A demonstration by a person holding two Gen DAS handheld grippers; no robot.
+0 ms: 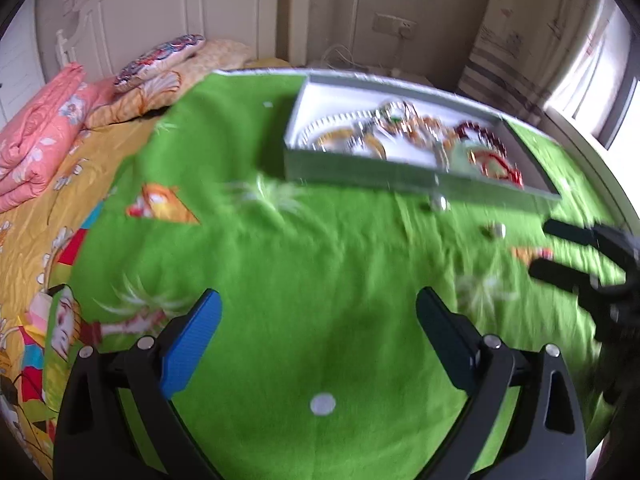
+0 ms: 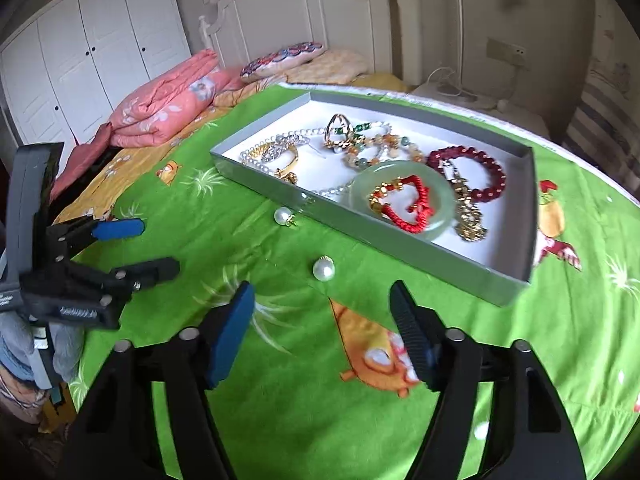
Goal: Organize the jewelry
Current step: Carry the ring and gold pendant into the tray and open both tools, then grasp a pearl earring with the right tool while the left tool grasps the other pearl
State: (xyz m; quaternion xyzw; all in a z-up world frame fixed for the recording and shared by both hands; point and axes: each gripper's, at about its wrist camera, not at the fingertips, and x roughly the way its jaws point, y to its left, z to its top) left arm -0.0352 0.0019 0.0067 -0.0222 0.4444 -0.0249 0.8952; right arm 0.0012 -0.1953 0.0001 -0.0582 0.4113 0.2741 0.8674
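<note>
Grey tray [image 2: 400, 240] of jewelry on a green cloth [image 2: 280, 400]. 2 pearls [image 2: 323, 268] lie loose beside it, probably awaiting pickup. Right tongs [image 2: 320, 332] w/ jaws spread, empty, near 1 pearl; left tongs [image 1: 318, 320] spread, empty.

A white headboard [image 2: 304, 4] stands at the far wall, a white wardrobe [image 2: 88, 56] to its left; daylight enters a window [image 1: 600, 80] at right.

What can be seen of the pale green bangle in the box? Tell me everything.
The pale green bangle is a thick, smooth, translucent ring, jade-like in look, whole and lying flat in the grey box near its front wall. A red woven cord bracelet with gold beads lies across it, and a gold chain overlaps its right edge.
</note>
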